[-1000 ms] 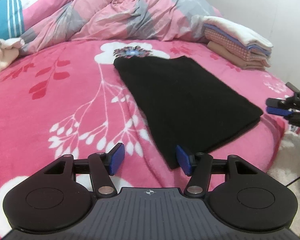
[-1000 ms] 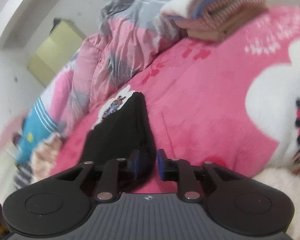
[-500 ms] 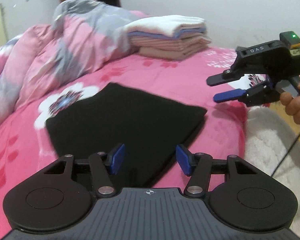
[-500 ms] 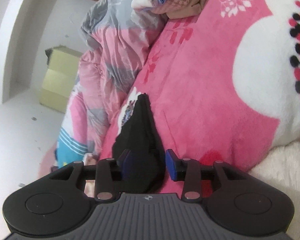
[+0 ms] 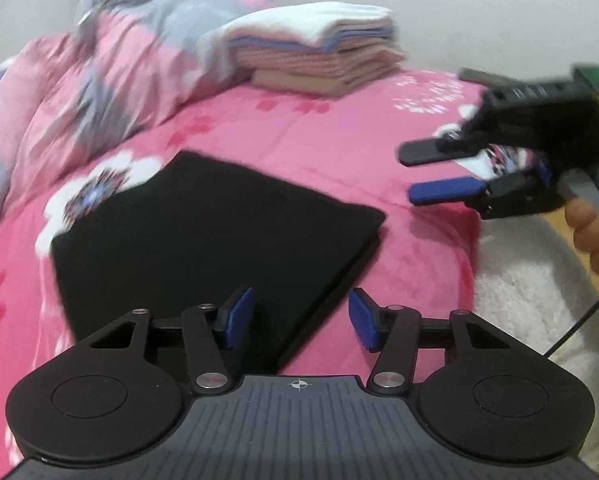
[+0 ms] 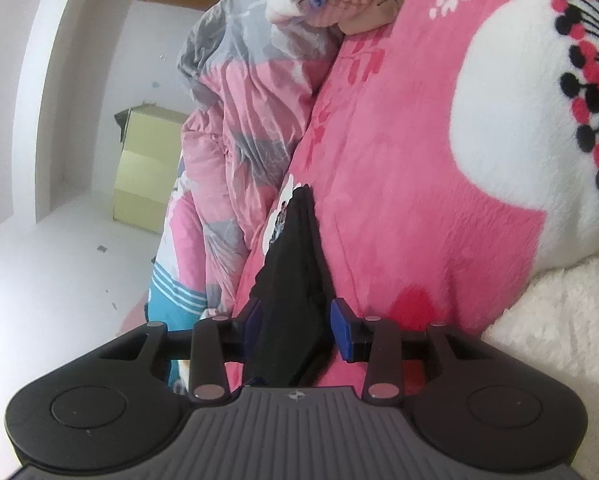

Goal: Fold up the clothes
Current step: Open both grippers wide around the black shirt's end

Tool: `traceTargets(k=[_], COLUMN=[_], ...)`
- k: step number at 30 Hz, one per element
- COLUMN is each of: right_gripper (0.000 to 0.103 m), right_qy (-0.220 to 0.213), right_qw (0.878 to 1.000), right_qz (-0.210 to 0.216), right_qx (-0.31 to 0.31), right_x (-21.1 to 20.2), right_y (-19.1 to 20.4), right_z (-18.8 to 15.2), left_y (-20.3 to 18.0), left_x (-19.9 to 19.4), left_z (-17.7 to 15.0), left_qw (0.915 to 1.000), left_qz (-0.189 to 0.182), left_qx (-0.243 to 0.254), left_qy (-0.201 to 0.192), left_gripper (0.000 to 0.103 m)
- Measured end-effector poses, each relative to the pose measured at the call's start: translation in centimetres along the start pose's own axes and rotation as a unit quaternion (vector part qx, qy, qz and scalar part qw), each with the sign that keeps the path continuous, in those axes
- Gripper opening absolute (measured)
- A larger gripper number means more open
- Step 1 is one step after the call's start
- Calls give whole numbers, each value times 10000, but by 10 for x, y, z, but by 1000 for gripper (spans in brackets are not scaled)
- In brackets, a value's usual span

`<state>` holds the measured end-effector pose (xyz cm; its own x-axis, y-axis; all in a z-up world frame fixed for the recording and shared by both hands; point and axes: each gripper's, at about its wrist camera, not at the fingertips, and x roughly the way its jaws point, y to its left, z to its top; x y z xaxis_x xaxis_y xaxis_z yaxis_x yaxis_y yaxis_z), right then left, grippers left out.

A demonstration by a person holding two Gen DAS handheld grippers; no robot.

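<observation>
A black folded garment [image 5: 203, 232] lies flat on the pink flowered blanket [image 5: 319, 148]. My left gripper [image 5: 299, 312] hovers open over its near edge, and neither pad touches the cloth. At the right a hand [image 5: 595, 232] holds my right gripper [image 5: 413, 175], rolled on its side and open, its tips just short of the garment's right corner. In the right wrist view the garment [image 6: 299, 248] is seen edge-on, lined up between the spread fingers of the right gripper [image 6: 297, 316], and nothing is pinched.
A stack of folded clothes [image 5: 319, 56] sits at the back of the bed beside a crumpled pink and grey quilt [image 5: 119, 72]. White fluffy fabric [image 5: 519, 280] hangs past the bed's right edge. A pale yellow cabinet [image 6: 147, 168] stands by the wall.
The left gripper swung round towards the garment's right end, so the right gripper and hand now loom large. The right gripper rolled, dipped and widened its jaws. Little has moved in the last half second.
</observation>
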<state>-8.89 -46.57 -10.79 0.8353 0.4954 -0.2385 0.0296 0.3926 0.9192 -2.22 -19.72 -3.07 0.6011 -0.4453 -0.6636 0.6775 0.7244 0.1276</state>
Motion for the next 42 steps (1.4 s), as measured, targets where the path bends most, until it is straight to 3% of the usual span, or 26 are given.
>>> traceTargets(k=[4, 9, 11, 14, 17, 19, 22, 24, 28, 30, 35, 40, 42], right_gripper=[40, 38, 37, 36, 35, 35, 35, 35, 35, 35, 37, 38, 41], right_qy=[95, 288, 313, 457, 673, 821, 769, 559, 232, 169, 193, 270, 205], right_qw=[9973, 9780, 9607, 9179, 8819, 8694, 8653, 8695, 8655, 8605, 8360, 8212, 8300], right_qz=[41, -375, -659, -1294, -1653, -1815, -1931, -1827, -1754, -1884, -2476, -2583, -2664], right_qx=[-734, -2034, -2680, -3722, -4362, -4521, -4561, -4555, -4686, -4731, -4893, -5082, -4897], right_x=[8, 36, 51, 67, 64, 54, 38, 36, 55, 68, 89, 73, 66], right_y=[24, 66, 81, 93, 99, 101, 109, 119, 132, 130, 110, 109, 111], right_z=[-10, -34, -48, -78, -102, -112, -115, -110, -98, -93, -95, -107, -97], left_y=[23, 35, 38, 44, 51, 56, 63, 69, 82, 88, 92, 89, 87], left_x=[-18, -36, -41, -47, -56, -63, -76, -81, -73, -57, -13, -4, -4], left_z=[-8, -27, -35, -50, -63, -70, -73, -69, -49, -36, -25, -27, -26], left_qw=[9970, 9946, 9936, 9911, 9883, 9864, 9840, 9811, 9768, 9751, 9680, 9627, 9621], left_qz=[103, 225, 201, 142, 89, 60, -13, -163, -213, 40, 840, 1024, 1090], left_qx=[-769, -1018, -1109, -1319, -1523, -1642, -1776, -1909, -2092, -2204, -2293, -2397, -2376], left_qy=[52, 27, 50, 93, 67, 37, -106, -273, -395, -240, 570, 723, 772], left_gripper=[54, 54, 54, 54, 54, 54, 54, 55, 55, 57, 59, 70, 71])
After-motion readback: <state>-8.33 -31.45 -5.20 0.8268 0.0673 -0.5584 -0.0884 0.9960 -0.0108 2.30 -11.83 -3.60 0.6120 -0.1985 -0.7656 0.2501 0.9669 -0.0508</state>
